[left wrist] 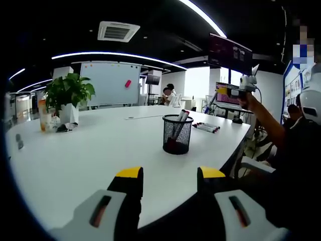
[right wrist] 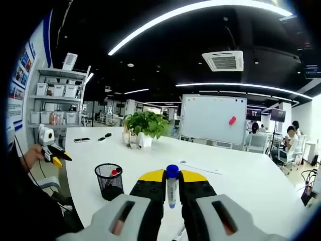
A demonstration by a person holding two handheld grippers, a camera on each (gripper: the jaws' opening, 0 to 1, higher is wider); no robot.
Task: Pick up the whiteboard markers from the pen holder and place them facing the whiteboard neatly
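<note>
On my left gripper [left wrist: 170,175] the jaws stand apart with nothing between them, hanging low over the near edge of the white table [left wrist: 90,160]. In the left gripper view the black mesh pen holder [left wrist: 177,134] stands upright ahead of the jaws, well apart from them, with at least two markers [left wrist: 181,116] leaning in it, one red-capped. Beyond the holder, near the far right edge of the table, a small row of markers [left wrist: 206,127] lies side by side; I cannot read which way their caps point. The whiteboard [left wrist: 110,83] stands across the room behind a potted plant [left wrist: 69,95], and my right gripper shows held high at the right, above the table's edge. In the right gripper view the right gripper [right wrist: 172,183] has its jaws closed on a blue-capped marker [right wrist: 171,187], cap upward, lifted clear of the table. The pen holder [right wrist: 109,179] sits to the lower left with a red-capped marker [right wrist: 114,172] inside, and the whiteboard [right wrist: 213,119] faces me straight ahead. I judge the job partway done: several markers are laid out, one is in transit, and those in the holder remain.
</note>
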